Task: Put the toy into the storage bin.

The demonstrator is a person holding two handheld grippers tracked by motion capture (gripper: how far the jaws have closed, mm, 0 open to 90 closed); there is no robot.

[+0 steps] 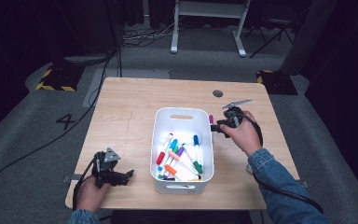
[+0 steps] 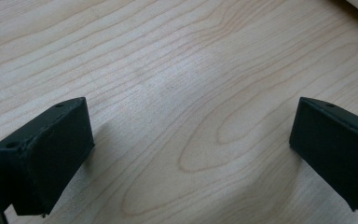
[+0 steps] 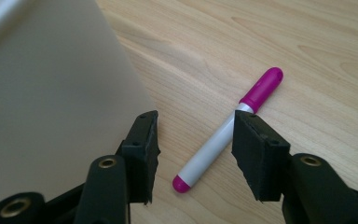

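Magenta marker [image 3: 223, 135] between open jaws

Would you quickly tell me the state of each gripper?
Left gripper: open, empty, over the table.
Right gripper: open around the magenta marker, not gripping.

One light wooden table [image 1: 121, 121], one white plastic rectangular bin [image 1: 159, 140] with a handle slot at each end, two handheld black two-jaw grippers: left gripper [image 1: 129, 174] and right gripper [image 1: 214, 126], one per hand. Markers with white barrels and coloured caps: one magenta-capped marker [image 3: 228, 133] lying on the table just beside the bin, plus a loose pile inside the bin [image 1: 181, 158] – roughly eight to ten, exact count not readable since they overlap; caps seen there are red, blue, green, purple and orange. One round dark grommet [image 1: 217, 93] in the tabletop
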